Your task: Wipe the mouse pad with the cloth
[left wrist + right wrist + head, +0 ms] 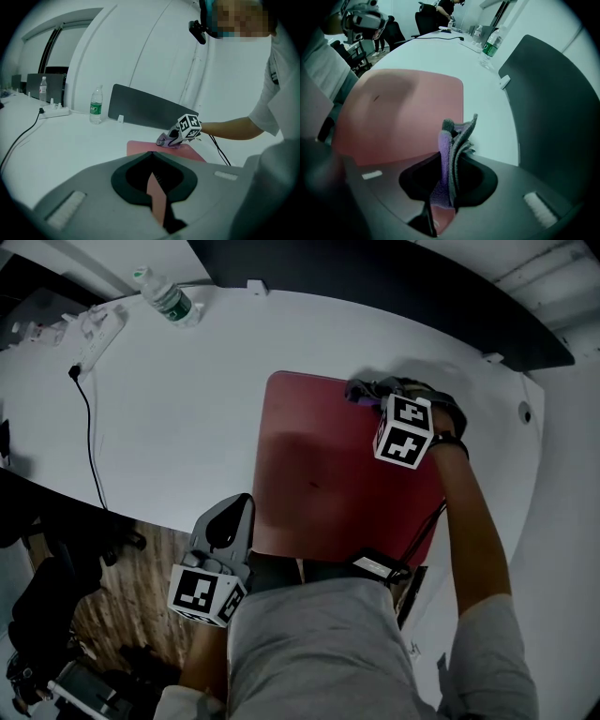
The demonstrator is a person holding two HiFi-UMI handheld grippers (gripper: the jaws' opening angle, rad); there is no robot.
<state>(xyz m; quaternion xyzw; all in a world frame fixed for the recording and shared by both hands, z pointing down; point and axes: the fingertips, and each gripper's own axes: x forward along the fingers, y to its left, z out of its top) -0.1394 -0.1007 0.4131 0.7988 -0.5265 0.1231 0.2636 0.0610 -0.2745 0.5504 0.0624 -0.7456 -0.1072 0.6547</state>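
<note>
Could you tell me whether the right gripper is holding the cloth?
Yes, the purple cloth is pinched between the jaws of the right gripper.

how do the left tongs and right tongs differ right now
Load: the left tongs are shut on the near edge of the red mouse pad, while the right tongs are shut on a bunched purple-grey cloth.
Place: the left tongs sit at the pad's near left corner, the right tongs at its far right corner.
Shared: both are shut on something, neither is empty.
</note>
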